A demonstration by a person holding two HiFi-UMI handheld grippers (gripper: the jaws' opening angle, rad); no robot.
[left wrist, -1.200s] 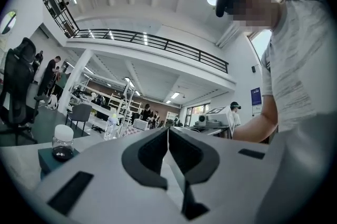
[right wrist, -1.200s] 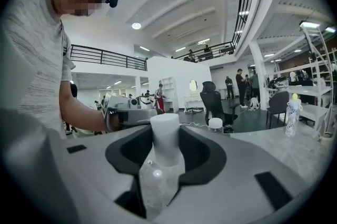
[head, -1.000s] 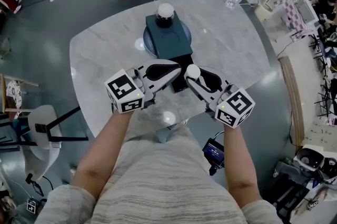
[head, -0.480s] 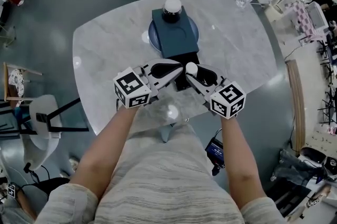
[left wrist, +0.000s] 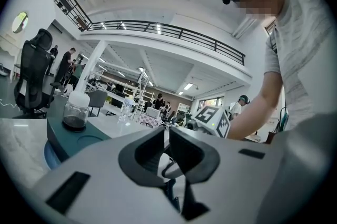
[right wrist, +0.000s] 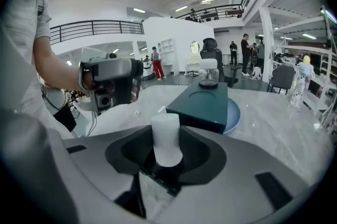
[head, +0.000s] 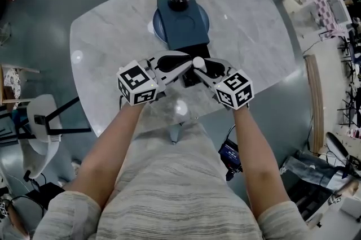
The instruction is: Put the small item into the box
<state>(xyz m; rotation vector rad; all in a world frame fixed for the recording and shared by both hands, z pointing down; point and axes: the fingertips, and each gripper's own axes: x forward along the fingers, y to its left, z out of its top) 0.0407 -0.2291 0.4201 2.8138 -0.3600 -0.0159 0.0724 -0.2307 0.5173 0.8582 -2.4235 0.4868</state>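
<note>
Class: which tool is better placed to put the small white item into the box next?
Right. The right tool grips the small white item upright between its jaws, near the teal box. The left tool has its jaws together and seems to hold nothing.

The small item (right wrist: 166, 138) is a plain white cylinder with a rounded lower end. It stands upright, clamped between the two jaws of your right gripper (right wrist: 167, 157), with its top rising clear above them. The box (right wrist: 202, 104) is dark teal and flat-topped, with a shallow round recess in its top. It lies just beyond those jaw tips, slightly to their right. A black section at its near end sits directly under the jaws.
</note>
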